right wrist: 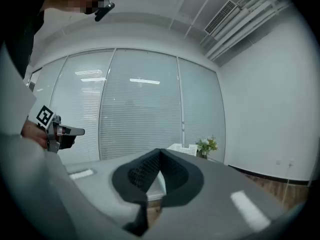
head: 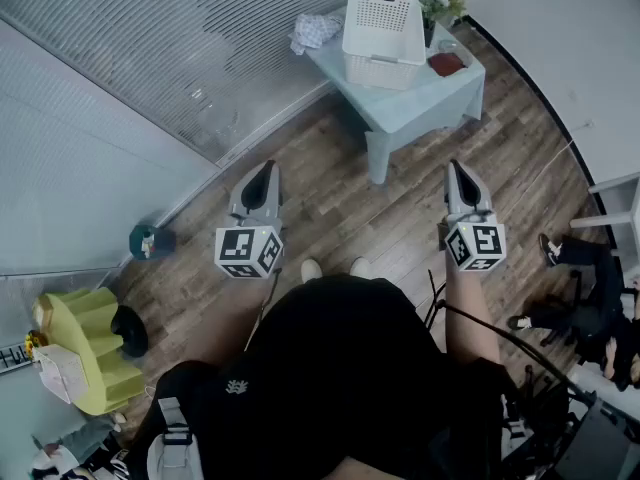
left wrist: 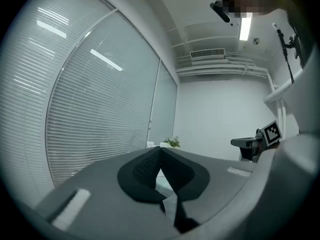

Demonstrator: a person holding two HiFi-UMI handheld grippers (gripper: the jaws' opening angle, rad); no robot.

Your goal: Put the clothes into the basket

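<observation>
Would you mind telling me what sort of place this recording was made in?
Probably an office-type room: glass walls with slatted blinds, a wood-look floor, a ceiling air vent, and a small table carrying a white laundry basket.

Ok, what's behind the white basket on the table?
A flowering plant stands behind the basket, and the basket covers its lower part. The crumpled cloth lies beside the basket, not behind it.
</observation>
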